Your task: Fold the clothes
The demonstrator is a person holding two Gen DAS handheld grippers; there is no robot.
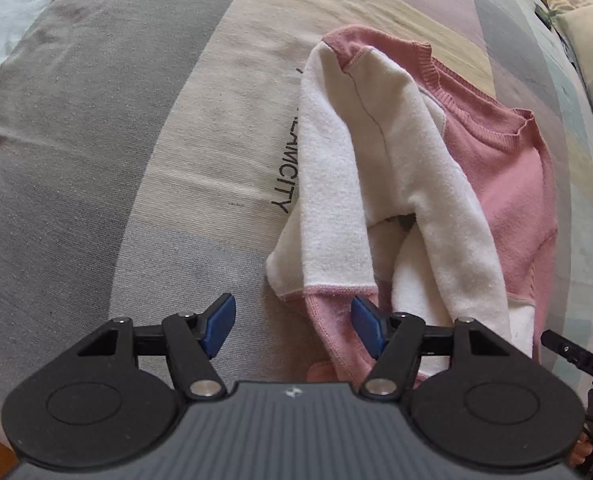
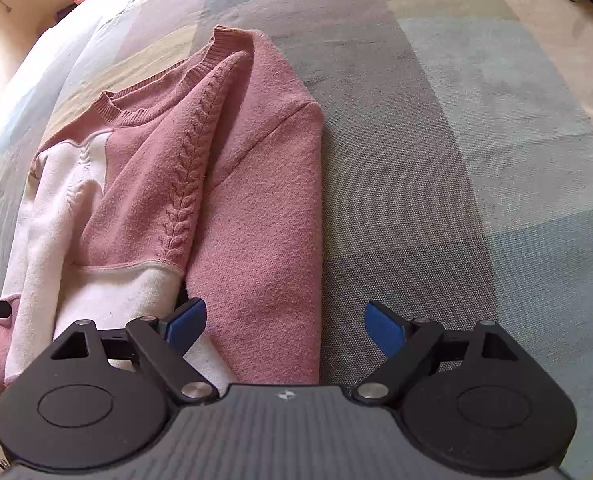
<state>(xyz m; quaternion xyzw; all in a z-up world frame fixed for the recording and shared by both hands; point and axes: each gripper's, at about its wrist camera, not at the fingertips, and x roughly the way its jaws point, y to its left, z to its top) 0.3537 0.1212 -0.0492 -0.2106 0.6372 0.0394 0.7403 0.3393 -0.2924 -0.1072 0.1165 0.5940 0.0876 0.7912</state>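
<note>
While the bed (image 2: pixel 476 160) with its patchwork cover is carrying everything, I am working in the middle of the fold, as I judge it: the pink and white sweater (image 2: pixel 144 184) is lying flat on the cover with both sides already turned in over the body. In the right wrist view the pink side panel (image 2: pixel 264 216) is lying folded over along the right edge; in the left wrist view the white sleeve (image 1: pixel 408 160) is draped down across the front. The sweater's long axis is running away from me, with the ribbed neckline (image 1: pixel 468 100) pointing to the far end and the hem nearest my fingers. What I am reckoning comes next is the crosswise fold, which is calling for both grippers to close on the near hem corners and carry them together toward the neckline, keeping the tucked sleeves from sliding out. My left gripper (image 1: pixel 292 326) is hovering with its fingers apart, gripping nothing, the right-hand blue pad (image 1: pixel 366 326) lying over the pink hem edge. My right gripper (image 2: pixel 284 330) is likewise standing wide apart, straddling the near right edge of the garment.
</note>
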